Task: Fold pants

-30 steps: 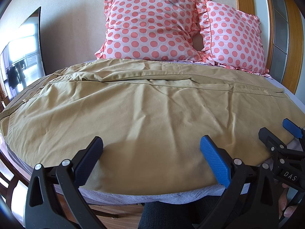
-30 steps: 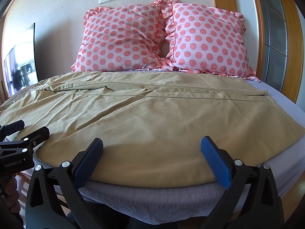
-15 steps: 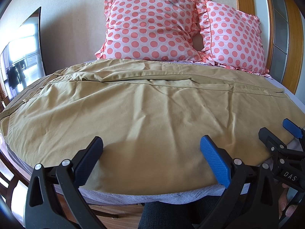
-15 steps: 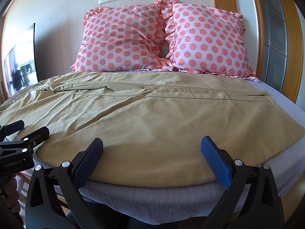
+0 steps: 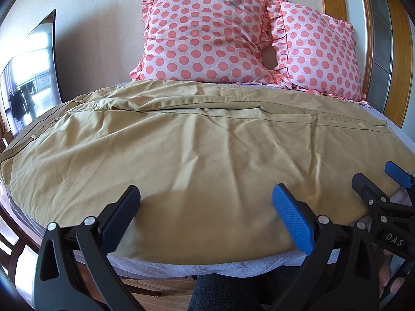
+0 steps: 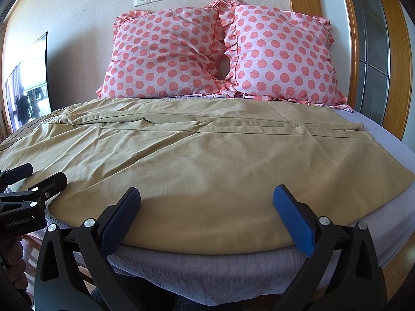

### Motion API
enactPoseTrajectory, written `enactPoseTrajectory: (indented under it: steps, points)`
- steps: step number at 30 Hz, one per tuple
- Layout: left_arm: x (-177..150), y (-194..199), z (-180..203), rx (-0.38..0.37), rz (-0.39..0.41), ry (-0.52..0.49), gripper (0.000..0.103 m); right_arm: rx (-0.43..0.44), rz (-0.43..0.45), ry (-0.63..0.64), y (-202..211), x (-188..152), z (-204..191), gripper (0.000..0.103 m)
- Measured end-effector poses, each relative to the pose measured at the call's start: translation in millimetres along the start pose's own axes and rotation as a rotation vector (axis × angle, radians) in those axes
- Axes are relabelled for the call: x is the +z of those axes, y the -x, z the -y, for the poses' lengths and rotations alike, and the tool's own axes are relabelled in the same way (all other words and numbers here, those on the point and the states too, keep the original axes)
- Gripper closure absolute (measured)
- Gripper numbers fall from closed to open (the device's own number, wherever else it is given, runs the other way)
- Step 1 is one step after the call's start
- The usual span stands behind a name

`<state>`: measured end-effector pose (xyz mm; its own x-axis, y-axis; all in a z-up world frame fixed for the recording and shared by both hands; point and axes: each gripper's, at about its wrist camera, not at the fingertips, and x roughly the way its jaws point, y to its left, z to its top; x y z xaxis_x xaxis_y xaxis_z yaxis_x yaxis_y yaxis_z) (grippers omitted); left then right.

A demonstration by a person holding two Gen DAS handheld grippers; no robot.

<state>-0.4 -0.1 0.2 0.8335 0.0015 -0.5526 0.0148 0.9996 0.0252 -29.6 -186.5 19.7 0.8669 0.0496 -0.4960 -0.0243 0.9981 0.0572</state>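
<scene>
Tan pants (image 5: 197, 145) lie spread flat across the bed, waistband at the left, leg cuffs at the right; they also show in the right wrist view (image 6: 207, 155). My left gripper (image 5: 207, 207) is open and empty, hovering over the pants' near edge. My right gripper (image 6: 207, 207) is open and empty over the near edge further right. The right gripper also shows at the right edge of the left wrist view (image 5: 376, 181). The left gripper shows at the left edge of the right wrist view (image 6: 33, 176).
Two pink polka-dot pillows (image 5: 207, 39) (image 6: 280, 54) lean against the wall at the head of the bed. The grey-lilac sheet (image 6: 207, 267) covers the mattress edge. A TV screen (image 5: 31, 77) stands at the left. A wooden door frame (image 6: 394, 51) is at the right.
</scene>
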Motion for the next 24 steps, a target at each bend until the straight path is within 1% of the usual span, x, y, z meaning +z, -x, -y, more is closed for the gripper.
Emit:
enactPoseTrajectory:
  steps: [11, 13, 14, 16, 18, 20, 21, 23, 24]
  points:
    - [0.2, 0.0, 0.0, 0.000, -0.001, -0.001, 0.002, 0.001, 0.010, 0.002, -0.7, -0.7, -1.2, 0.001]
    - [0.6, -0.1, 0.0, -0.001, -0.007, -0.001, 0.002, 0.009, 0.019, 0.008, -2.1, -0.3, -0.9, 0.001]
    - [1.5, -0.4, -0.3, -0.004, -0.014, -0.001, 0.002, 0.023, 0.010, 0.014, -0.9, -0.6, 0.6, 0.001]
    - [4.9, -1.5, -2.1, -0.014, -0.040, 0.001, 0.002, 0.054, -0.035, 0.006, -4.8, 16.1, 9.8, 0.001]
    - [13.1, -2.6, -5.7, -0.029, -0.058, 0.014, 0.002, 0.047, 0.005, -0.044, 1.5, 32.3, 27.8, 0.001]
    - [19.7, 0.4, -12.7, -0.030, -0.045, 0.031, 0.002, -0.017, 0.045, -0.082, 3.8, 63.6, 52.2, 0.001]
    - [24.2, 1.5, -14.7, -0.030, -0.034, 0.035, 0.002, -0.059, 0.044, -0.099, -0.9, 81.4, 66.3, 0.001]
    - [34.3, 1.5, -17.0, -0.031, -0.011, 0.041, 0.002, -0.137, -0.003, -0.142, -23.2, 115.7, 95.7, 0.001]
    - [37.8, 1.1, -17.8, -0.030, 0.000, 0.041, 0.002, -0.159, -0.035, -0.169, -38.9, 131.4, 111.9, 0.001]
